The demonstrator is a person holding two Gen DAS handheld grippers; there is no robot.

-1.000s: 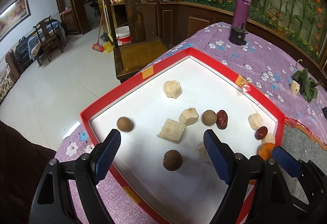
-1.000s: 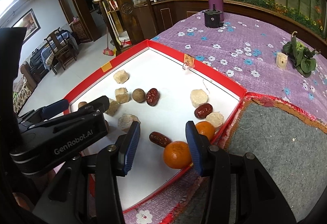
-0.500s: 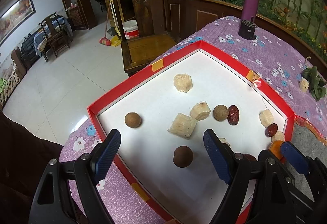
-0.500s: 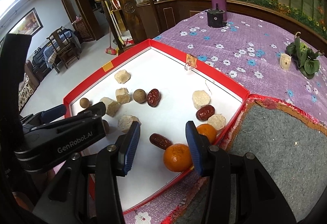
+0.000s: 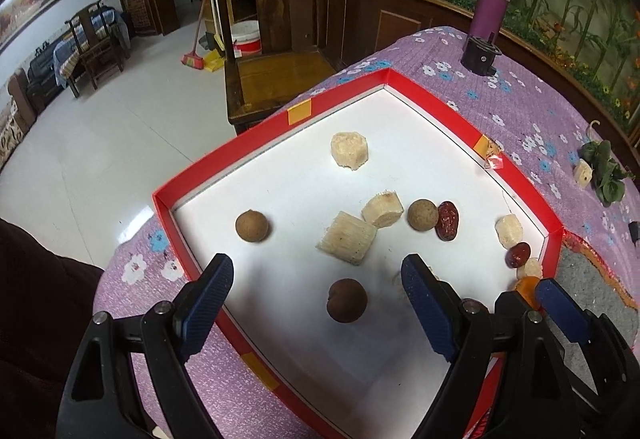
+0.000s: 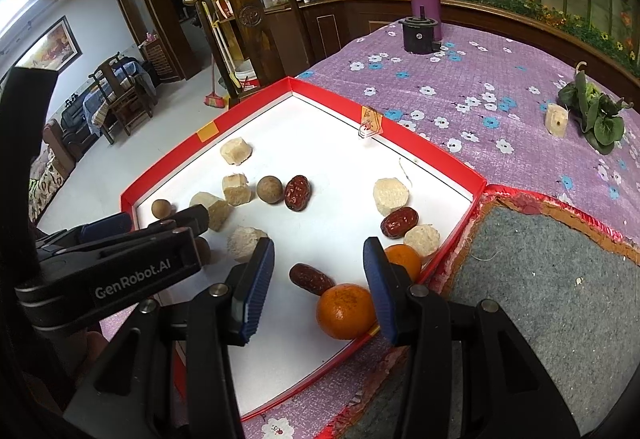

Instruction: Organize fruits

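The left claw [image 5: 316,295] stands spread wide and empty, its jaws having just opened a little further, above the near-left part of the red tray [image 5: 224,155]. The dark brown longan [image 5: 347,300] lies directly between the two pads and slightly below them, at about 12 o'clock from the claw and close in; being round, it has no long axis to line up with. A straight drop looks enough to bracket it.

White tray floor lies open all around that longan. The tray's near-left wall runs just beside the left pad [image 5: 206,295], at about 8 o'clock, so that side has the least room. The cut cane piece [image 5: 347,243] sits farther off at 12 o'clock, clear of the closing path.

The right claw [image 6: 318,289] is half spread and grips nothing. The mandarin [image 6: 345,310] lies just inside its right pad; whether they touch is hard to tell. A red date [image 6: 311,279] rests against the mandarin at 10 o'clock. The tray's near-right wall passes just behind the fruit, so room there is tight.
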